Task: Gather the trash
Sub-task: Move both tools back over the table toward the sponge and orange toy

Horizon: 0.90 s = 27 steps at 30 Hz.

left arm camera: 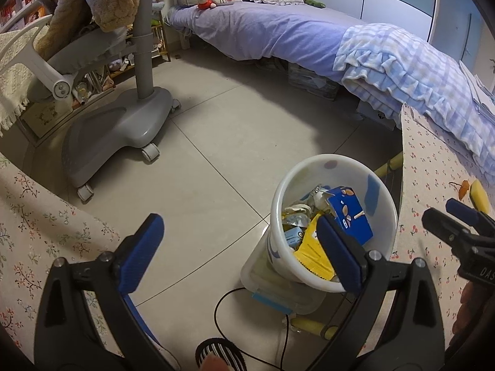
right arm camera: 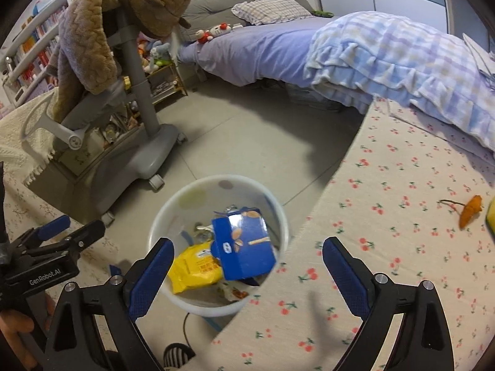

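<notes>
While both grippers, left point(left arm camera: 239, 227) and right point(right arm camera: 247, 255), hang with jaws spread and empty, a blue box point(right arm camera: 244, 247) lies in the white bin point(right arm camera: 173, 207) beside the bench point(right arm camera: 402, 216).

"GenRobot.AI" is printed in white on the black body of the left gripper point(right arm camera: 66, 230), seen left of the right jaws. Print on the yellow packet point(right arm camera: 193, 267) and blue box point(right arm camera: 244, 247) between those jaws cannot be read.

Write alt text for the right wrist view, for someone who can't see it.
The open, empty right gripper hangs above a white trash bin holding a blue snack box and a yellow packet. To its right is a cherry-print tabletop with an orange scrap; behind are a grey chair and a bed.
</notes>
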Each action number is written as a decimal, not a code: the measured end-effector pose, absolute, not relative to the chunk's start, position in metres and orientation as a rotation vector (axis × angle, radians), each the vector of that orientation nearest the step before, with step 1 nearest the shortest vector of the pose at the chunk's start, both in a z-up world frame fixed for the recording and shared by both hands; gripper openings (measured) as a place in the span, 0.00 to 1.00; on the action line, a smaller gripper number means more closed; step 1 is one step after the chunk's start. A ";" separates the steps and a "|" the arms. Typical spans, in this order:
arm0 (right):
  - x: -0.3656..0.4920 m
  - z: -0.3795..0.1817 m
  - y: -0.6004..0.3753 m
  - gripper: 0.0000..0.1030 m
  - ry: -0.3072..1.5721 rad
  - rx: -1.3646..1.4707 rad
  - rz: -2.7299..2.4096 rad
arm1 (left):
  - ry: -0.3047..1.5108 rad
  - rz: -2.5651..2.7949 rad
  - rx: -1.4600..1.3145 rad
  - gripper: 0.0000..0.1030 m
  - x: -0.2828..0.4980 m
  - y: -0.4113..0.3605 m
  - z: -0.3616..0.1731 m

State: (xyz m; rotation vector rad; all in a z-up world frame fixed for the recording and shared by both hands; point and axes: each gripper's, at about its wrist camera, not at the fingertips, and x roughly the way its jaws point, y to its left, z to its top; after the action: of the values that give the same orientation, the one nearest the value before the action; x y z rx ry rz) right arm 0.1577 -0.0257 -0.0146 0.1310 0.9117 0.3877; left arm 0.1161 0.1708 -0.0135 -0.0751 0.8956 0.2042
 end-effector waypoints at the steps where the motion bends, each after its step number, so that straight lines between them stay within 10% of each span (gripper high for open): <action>1: 0.158 -0.014 -0.029 0.95 0.912 0.133 0.382 | 0.896 0.202 -0.074 0.96 0.116 0.170 -0.013; 27: 0.149 -0.010 -0.246 0.95 0.943 0.131 0.015 | 0.963 -0.057 0.047 0.99 0.154 0.027 -0.006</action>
State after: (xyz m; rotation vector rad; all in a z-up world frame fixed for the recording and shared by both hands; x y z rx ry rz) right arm 0.1488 -0.2465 -0.0100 0.1309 0.9430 0.0145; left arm 0.1537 0.0266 -0.0058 0.0472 0.9632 -0.0572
